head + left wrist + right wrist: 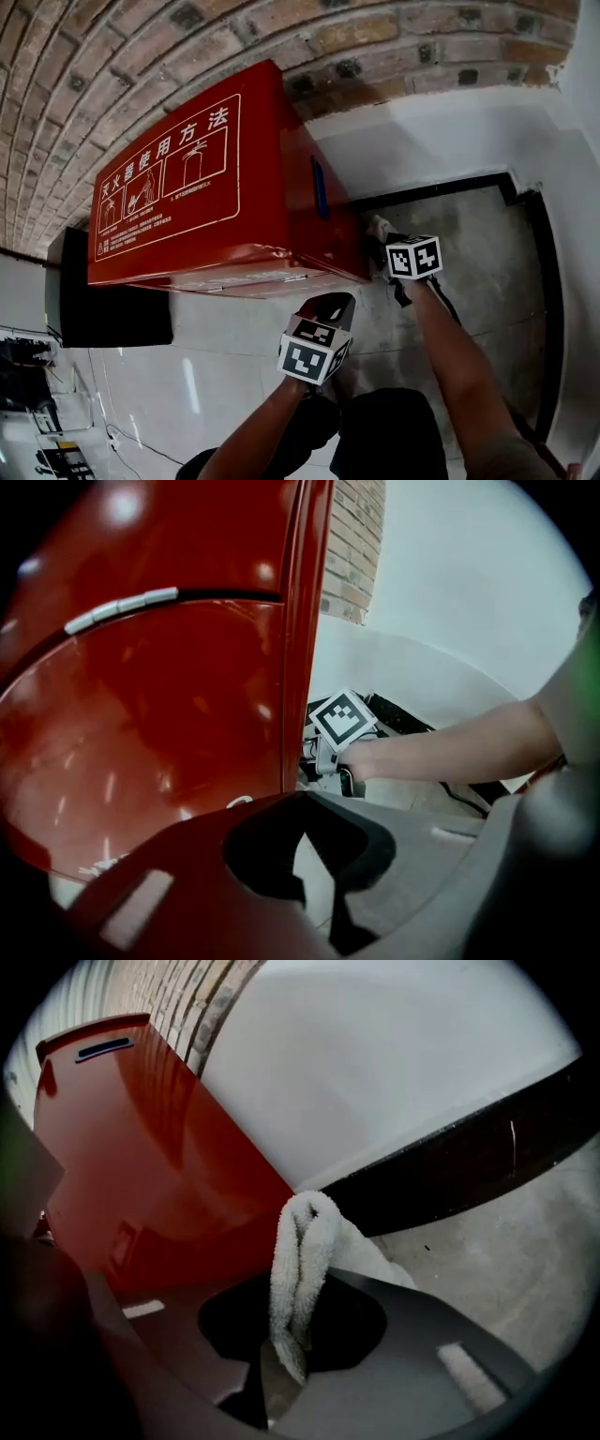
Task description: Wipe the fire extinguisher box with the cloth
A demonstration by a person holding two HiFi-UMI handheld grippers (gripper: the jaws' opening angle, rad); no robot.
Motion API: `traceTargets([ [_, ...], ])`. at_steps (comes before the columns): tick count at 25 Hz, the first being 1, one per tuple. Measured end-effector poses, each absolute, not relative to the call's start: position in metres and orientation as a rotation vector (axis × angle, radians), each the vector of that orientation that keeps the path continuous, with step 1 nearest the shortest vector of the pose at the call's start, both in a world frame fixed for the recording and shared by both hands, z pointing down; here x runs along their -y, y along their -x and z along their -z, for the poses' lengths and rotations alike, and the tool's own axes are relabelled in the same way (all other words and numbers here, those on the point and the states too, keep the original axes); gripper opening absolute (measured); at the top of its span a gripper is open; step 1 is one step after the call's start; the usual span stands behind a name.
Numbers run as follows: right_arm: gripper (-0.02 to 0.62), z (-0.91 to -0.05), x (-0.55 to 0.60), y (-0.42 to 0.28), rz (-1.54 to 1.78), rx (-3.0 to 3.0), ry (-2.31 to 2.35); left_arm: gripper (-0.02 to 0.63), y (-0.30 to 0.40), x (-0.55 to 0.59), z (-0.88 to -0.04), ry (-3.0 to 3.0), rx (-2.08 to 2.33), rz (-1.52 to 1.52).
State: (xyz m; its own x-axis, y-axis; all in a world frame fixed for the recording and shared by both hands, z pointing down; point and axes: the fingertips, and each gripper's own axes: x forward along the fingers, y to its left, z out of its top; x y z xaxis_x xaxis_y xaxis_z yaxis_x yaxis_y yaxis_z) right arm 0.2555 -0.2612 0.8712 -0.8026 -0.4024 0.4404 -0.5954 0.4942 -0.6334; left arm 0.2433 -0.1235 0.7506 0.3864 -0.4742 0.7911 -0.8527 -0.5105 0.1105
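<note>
My right claw (291, 1335) is closed on the cloth (302, 1241). A white, folded loop of towelling is pinched between the jaws and stands up past the tips. More of it bunches out to the right behind the jaw. From the head view, this claw (382, 236) sits low at the right side face of the fire extinguisher box (216, 187), with the cloth (378, 225) just beside the red metal near the bottom corner. I cannot tell whether the cloth actually touches it.

My left claw (305, 855) holds nothing. Its jaws stand only narrowly apart, and a sliver of floor shows through the gap. It hangs near the box's lower front edge, whose glossy red panel (141, 714) fills the left half of that view. Past the box's corner I can see the right claw's marker cube (342, 719) and my forearm (450, 747).

The box stands on the floor against a brick wall (375, 37), and its broad face carries white printed instructions. A blue handle (321, 187) is set in the side face. To its right a white wall (441, 131) meets a black skirting strip (441, 187) above grey concrete floor (478, 272). A black box-like object (103, 309) stands at the red box's other end.
</note>
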Motion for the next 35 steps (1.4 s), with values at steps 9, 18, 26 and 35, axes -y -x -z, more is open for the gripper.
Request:
traceTargets([
  [9,0.081,-0.752,0.261,-0.252,-1.204,2.771,-0.764,0.000,-0.263,0.124,-0.720,-2.182,1.106,-0.991],
  [18,0.081,-0.593,0.245,-0.260,-1.020,3.111,-0.574,0.000,-0.278,0.125,-0.687,-2.224,1.120,-1.021],
  [26,0.081,-0.475,0.228,-0.262,-0.654,3.302,-0.452,0.000,-0.285,0.125,-0.667,-2.237,1.143,-1.030],
  [35,0.081,-0.450,0.285,-0.250,-0.673,3.311,-0.570,0.000,-0.286,0.123,-0.664,-2.248,1.134,-1.031],
])
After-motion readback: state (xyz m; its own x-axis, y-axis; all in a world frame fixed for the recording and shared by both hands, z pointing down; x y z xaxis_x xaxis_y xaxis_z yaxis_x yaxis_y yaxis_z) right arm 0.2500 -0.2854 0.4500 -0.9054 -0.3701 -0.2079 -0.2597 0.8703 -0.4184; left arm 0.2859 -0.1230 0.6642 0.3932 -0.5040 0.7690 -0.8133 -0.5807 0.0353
